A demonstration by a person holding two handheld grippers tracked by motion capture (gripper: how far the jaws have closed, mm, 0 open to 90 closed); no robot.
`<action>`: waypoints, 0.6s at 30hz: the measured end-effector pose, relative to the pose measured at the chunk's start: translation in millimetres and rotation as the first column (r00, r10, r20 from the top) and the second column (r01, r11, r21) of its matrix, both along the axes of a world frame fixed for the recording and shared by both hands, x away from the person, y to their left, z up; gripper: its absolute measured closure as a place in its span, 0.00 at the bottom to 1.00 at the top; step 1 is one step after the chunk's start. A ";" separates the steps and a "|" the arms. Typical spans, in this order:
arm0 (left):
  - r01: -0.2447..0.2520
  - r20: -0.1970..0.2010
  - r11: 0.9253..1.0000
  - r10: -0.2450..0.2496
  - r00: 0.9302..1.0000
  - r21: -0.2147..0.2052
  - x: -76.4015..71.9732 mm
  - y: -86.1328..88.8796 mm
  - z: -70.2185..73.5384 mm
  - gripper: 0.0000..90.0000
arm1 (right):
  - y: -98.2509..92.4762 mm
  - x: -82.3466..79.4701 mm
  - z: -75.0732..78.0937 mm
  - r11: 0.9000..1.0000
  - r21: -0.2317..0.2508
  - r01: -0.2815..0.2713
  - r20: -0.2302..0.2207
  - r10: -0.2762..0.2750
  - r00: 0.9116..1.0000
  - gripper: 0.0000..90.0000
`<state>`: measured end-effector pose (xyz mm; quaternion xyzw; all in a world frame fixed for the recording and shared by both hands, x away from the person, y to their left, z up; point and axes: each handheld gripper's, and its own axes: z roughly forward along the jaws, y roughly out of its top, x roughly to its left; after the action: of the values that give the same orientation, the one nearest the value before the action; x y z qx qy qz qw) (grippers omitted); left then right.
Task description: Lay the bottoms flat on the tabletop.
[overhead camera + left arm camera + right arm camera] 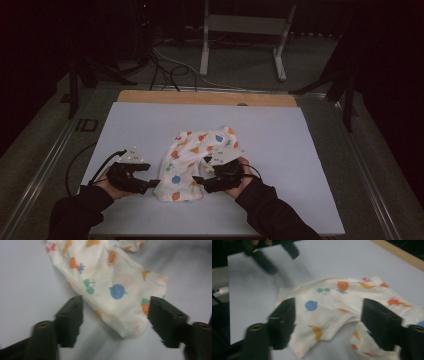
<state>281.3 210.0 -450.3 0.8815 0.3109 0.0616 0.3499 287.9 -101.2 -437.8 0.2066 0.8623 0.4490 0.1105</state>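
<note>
High view: a small white garment [200,160] printed with coloured fruit lies crumpled on the pale table [280,145], between the left gripper [150,185] and right gripper [198,180]. Both hover just beside its near end, jaws spread wide, gripping nothing.

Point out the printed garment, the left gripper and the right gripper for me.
printed garment [186,152]: high view, middle of the cloth.
left gripper [150,184]: high view, between its jaw tips.
right gripper [198,179]: high view, between its jaw tips.
</note>
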 end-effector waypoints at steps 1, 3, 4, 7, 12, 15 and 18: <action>0.017 -0.004 1.000 -0.017 1.000 -0.008 -1.1 -0.1 -1.6 0.31 | -4.6 1.5 1.2 1.000 0.011 0.004 0.002 -0.004 1.000 0.24; 0.047 0.003 0.998 -0.047 0.999 -0.040 -4.9 -1.7 -4.4 0.24 | -14.2 4.3 3.0 0.999 0.042 0.024 0.009 -0.025 1.000 0.20; 0.060 0.015 0.997 -0.059 0.998 -0.040 -8.1 -3.6 -5.4 0.24 | -19.0 5.8 3.8 0.998 0.050 0.038 0.007 -0.038 0.999 0.17; 0.115 0.054 0.992 -0.112 0.992 -0.048 -17.6 -9.0 -6.6 0.24 | -31.8 7.0 5.3 0.996 0.062 0.060 0.023 -0.062 0.998 0.16; 0.189 0.102 0.980 -0.182 0.978 -0.062 -34.4 -26.7 -7.5 0.29 | -53.2 8.6 5.5 0.990 0.072 0.121 0.026 -0.123 0.992 0.16; 0.229 0.112 0.970 -0.220 0.969 -0.077 -41.9 -43.9 -8.8 0.32 | -64.8 9.4 4.1 0.984 0.075 0.159 0.029 -0.162 0.986 0.16; 0.260 0.116 0.963 -0.252 0.961 -0.063 -47.2 -62.6 -14.7 0.35 | -75.3 9.1 2.7 0.978 0.078 0.193 0.034 -0.196 0.980 0.16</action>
<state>234.1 147.4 -465.0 0.8955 0.1772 0.0509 0.4052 297.0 -176.5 -435.1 0.2846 0.8181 0.4720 0.1639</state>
